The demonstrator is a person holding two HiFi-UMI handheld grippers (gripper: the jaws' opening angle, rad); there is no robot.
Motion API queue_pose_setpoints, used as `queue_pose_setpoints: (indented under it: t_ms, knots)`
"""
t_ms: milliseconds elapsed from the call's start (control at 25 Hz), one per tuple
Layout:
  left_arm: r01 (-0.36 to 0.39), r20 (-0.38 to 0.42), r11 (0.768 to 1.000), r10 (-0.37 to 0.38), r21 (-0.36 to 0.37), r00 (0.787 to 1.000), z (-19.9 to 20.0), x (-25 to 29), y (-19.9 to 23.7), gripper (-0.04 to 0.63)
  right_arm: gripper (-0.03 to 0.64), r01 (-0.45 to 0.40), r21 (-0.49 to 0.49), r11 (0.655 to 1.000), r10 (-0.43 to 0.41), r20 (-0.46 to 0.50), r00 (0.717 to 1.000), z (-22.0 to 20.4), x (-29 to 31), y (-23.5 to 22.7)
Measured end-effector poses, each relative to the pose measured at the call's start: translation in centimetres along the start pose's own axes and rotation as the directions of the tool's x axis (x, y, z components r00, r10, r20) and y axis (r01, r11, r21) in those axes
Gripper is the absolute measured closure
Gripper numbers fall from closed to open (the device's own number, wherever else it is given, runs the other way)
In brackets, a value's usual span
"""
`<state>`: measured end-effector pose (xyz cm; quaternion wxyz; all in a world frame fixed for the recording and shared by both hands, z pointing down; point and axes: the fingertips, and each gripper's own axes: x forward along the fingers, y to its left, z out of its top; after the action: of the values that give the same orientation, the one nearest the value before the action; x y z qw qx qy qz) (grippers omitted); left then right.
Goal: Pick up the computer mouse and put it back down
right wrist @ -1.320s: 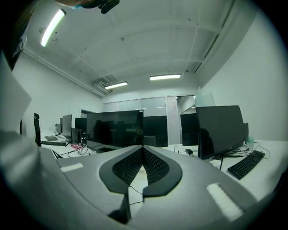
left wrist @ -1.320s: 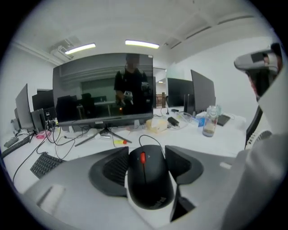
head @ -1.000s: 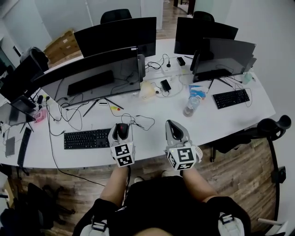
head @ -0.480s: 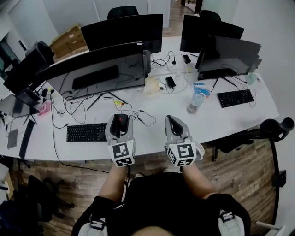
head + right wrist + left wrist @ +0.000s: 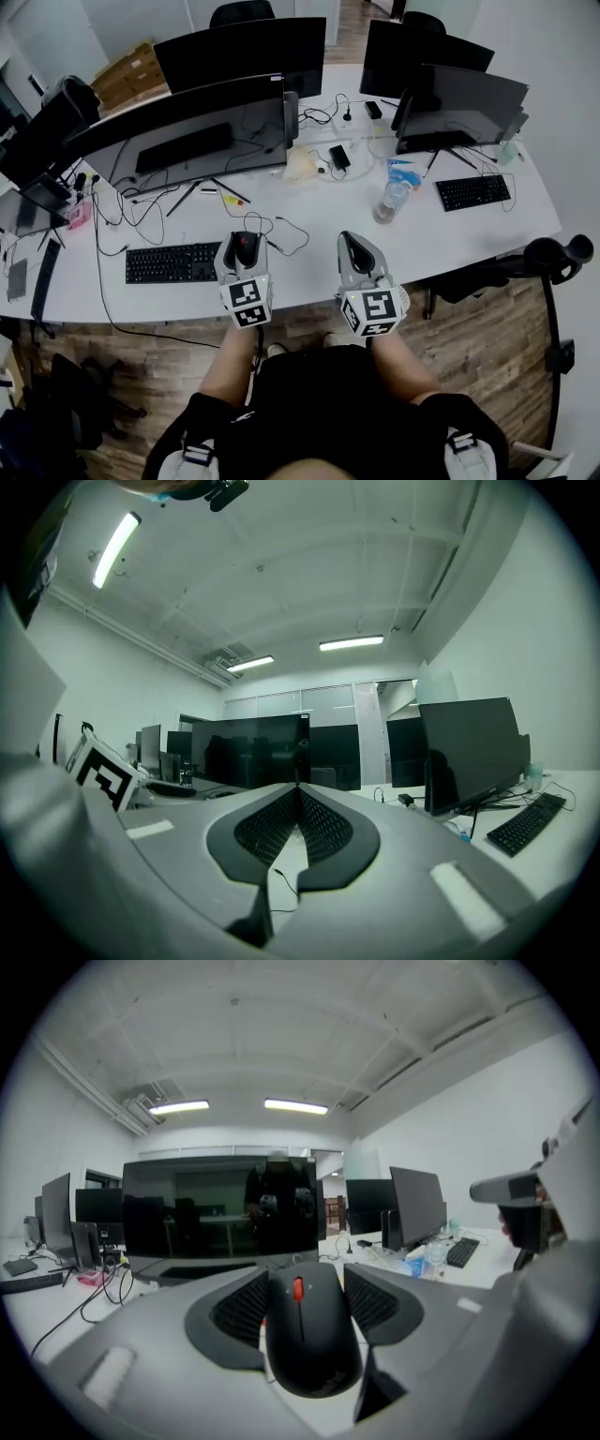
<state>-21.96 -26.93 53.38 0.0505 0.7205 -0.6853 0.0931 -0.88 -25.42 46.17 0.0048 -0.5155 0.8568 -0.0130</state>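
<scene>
A black computer mouse [image 5: 246, 249] with a red scroll wheel sits between the jaws of my left gripper [image 5: 245, 246], over the front part of the white desk [image 5: 309, 281]. In the left gripper view the mouse [image 5: 309, 1335] fills the gap between both ribbed pads [image 5: 242, 1309], and the left gripper [image 5: 305, 1277] is shut on it. Its thin cable [image 5: 286, 232] runs off across the desk. I cannot tell whether the mouse touches the desk. My right gripper [image 5: 354, 249] hovers beside it to the right. There the right gripper [image 5: 298, 789] is shut with nothing between its pads.
A black keyboard [image 5: 173, 262] lies just left of the mouse. Large monitors [image 5: 187, 131] and loose cables stand behind. A water bottle [image 5: 388, 202] and a second keyboard [image 5: 472, 191] are at the right. An office chair [image 5: 553, 255] stands off the desk's right end.
The head view has shifted a little. Both grippers stay in about the same places over the desk's front, the left still shut on the mouse.
</scene>
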Motion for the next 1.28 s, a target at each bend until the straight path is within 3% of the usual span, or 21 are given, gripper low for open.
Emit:
queue_pose_setpoints:
  t_ms: [240,480,720,800,920,1000,1160,1200,1280]
  knots:
    - [0.005,-0.197,0.999,-0.013,-0.039,0.980,-8.7,2.6,-0.6,0.295,0.618,0.053,-0.008,0.999,-0.053,-0.034,0.998,-1.1,-1.4,-2.0]
    - [0.018,-0.408,0.997,-0.046,-0.071,0.912,-17.7,4.1,-2.3,0.295,0.618,0.099,0.000,0.995,-0.099,-0.077,0.992,-2.5,-2.7,-3.5]
    - [0.030,-0.532,0.998,-0.059,-0.064,0.844,-23.3,5.0,-3.2,0.295,0.618,0.120,-0.003,0.993,-0.120,-0.093,0.988,-3.0,-3.5,-4.3]
    - [0.031,-0.552,0.998,-0.055,-0.053,0.832,-24.1,5.0,-3.2,0.294,0.618,0.124,-0.006,0.992,-0.124,-0.095,0.988,-3.0,-3.6,-4.4]
    - [0.059,-0.551,0.998,-0.065,-0.029,0.832,-24.2,5.3,-3.6,0.293,0.618,0.124,-0.007,0.992,-0.124,-0.096,0.988,-3.0,-3.6,-4.5]
    - [0.066,-0.530,0.998,-0.066,-0.018,0.845,-23.4,5.4,-3.5,0.293,0.618,0.119,-0.005,0.993,-0.119,-0.091,0.989,-3.0,-3.4,-4.3]
    - [-0.003,-0.372,0.999,0.017,0.037,0.928,-18.2,4.4,-1.5,0.296,0.618,0.098,0.009,0.995,-0.097,-0.059,0.994,-2.0,-2.5,-3.5]
    - [-0.027,-0.327,0.999,0.033,0.023,0.945,-16.3,3.8,-0.9,0.322,0.618,0.089,0.012,0.996,-0.089,-0.047,0.995,-1.7,-2.1,-3.3]
    - [-0.075,-0.248,0.997,0.068,-0.017,0.966,-12.4,2.3,0.5,0.473,0.618,0.069,0.021,0.997,-0.068,-0.024,0.997,-1.1,-1.2,-2.8]
